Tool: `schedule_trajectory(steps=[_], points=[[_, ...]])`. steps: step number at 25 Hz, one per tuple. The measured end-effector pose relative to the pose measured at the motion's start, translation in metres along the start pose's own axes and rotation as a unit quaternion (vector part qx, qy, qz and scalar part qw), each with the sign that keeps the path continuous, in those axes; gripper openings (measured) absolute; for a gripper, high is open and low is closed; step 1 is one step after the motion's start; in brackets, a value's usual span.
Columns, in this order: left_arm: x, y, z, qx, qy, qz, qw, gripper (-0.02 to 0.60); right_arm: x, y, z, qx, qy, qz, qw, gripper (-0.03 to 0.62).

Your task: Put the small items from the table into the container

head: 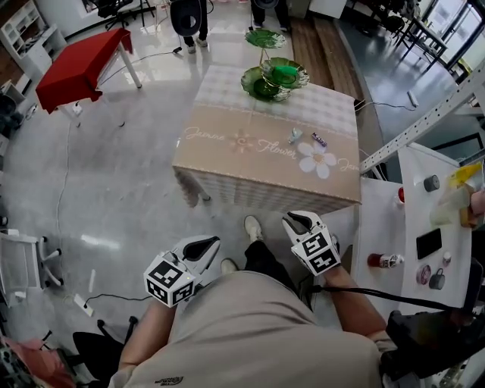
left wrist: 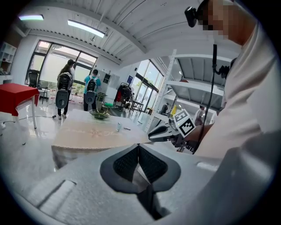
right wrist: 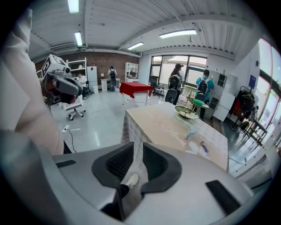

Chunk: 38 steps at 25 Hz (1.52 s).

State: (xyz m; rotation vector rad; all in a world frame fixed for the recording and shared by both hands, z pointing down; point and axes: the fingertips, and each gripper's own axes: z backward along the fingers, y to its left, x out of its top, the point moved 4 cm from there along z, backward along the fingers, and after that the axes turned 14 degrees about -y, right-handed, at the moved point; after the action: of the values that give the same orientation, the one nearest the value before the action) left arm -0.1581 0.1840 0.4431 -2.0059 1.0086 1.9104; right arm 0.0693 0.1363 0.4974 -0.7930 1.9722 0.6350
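Note:
A table (head: 227, 163) under a beige flowered cloth stands ahead of me. A small pale item (head: 295, 136) and a purple item (head: 319, 139) lie near its front right. The right gripper view shows the same pale item (right wrist: 190, 134) and purple item (right wrist: 204, 146). A green tiered dish (head: 273, 76) stands at the table's far end. Both grippers hang short of the table, close to my body. My left gripper (head: 206, 244) has its pads (left wrist: 131, 162) together at the tips, with nothing between. My right gripper (head: 297, 220) is narrowly open and empty; floor and a shoe show through the gap.
A white side table (head: 386, 220) at my right carries a bottle (head: 385, 261), a phone (head: 429, 243) and small jars. A slanted metal frame (head: 424, 121) rises beside it. A red table (head: 76, 68) stands far left, an office chair (head: 23, 265) near left. People (head: 189, 19) stand beyond the table.

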Motion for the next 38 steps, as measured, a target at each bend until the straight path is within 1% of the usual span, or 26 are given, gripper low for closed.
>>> schedule_trajectory(steps=[3, 5, 7, 11, 14, 17, 19, 22, 27, 31, 32, 33, 38], points=[[0.002, 0.004, 0.001, 0.01, -0.006, 0.01, 0.9999, 0.009, -0.005, -0.025, -0.01, -0.022, -0.001, 0.001, 1.0, 0.121], [0.004, 0.008, -0.003, 0.021, -0.006, 0.012, 0.9997, 0.009, -0.013, -0.048, -0.019, -0.036, 0.0, -0.009, 0.999, 0.169], [0.008, 0.011, -0.008, 0.032, -0.005, 0.013, 0.9994, 0.009, -0.018, -0.077, -0.029, -0.055, -0.007, -0.024, 0.998, 0.192], [0.019, 0.029, -0.018, 0.054, -0.009, 0.015, 0.9984, 0.009, -0.025, -0.131, -0.066, -0.101, -0.03, -0.067, 0.992, 0.219], [0.028, 0.046, -0.033, 0.061, -0.012, 0.015, 0.9979, 0.009, -0.034, -0.167, -0.101, -0.123, -0.039, -0.095, 0.987, 0.245], [0.04, 0.061, -0.052, 0.07, -0.009, 0.012, 0.9974, 0.009, -0.042, -0.203, -0.13, -0.139, -0.042, -0.126, 0.981, 0.26], [0.049, 0.071, -0.065, 0.078, -0.009, 0.01, 0.9968, 0.01, -0.047, -0.223, -0.148, -0.146, -0.042, -0.136, 0.979, 0.27], [0.061, 0.085, -0.083, 0.088, -0.006, 0.007, 0.996, 0.009, -0.057, -0.248, -0.175, -0.149, -0.037, -0.155, 0.976, 0.29], [0.074, 0.104, -0.113, 0.104, 0.001, 0.003, 0.9946, 0.01, -0.074, -0.278, -0.212, -0.152, -0.021, -0.174, 0.973, 0.296], [0.081, 0.117, -0.134, 0.113, 0.007, 0.001, 0.9936, 0.009, -0.084, -0.293, -0.233, -0.149, -0.015, -0.185, 0.971, 0.295], [0.082, 0.12, -0.139, 0.116, 0.007, 0.0, 0.9933, 0.01, -0.084, -0.296, -0.236, -0.147, -0.017, -0.184, 0.972, 0.279], [0.083, 0.122, -0.143, 0.118, 0.007, 0.0, 0.993, 0.009, -0.082, -0.298, -0.237, -0.143, -0.02, -0.181, 0.973, 0.209], [0.088, 0.132, -0.165, 0.12, 0.006, 0.001, 0.9927, 0.009, -0.075, -0.303, -0.237, -0.115, -0.023, -0.168, 0.979, 0.204]])
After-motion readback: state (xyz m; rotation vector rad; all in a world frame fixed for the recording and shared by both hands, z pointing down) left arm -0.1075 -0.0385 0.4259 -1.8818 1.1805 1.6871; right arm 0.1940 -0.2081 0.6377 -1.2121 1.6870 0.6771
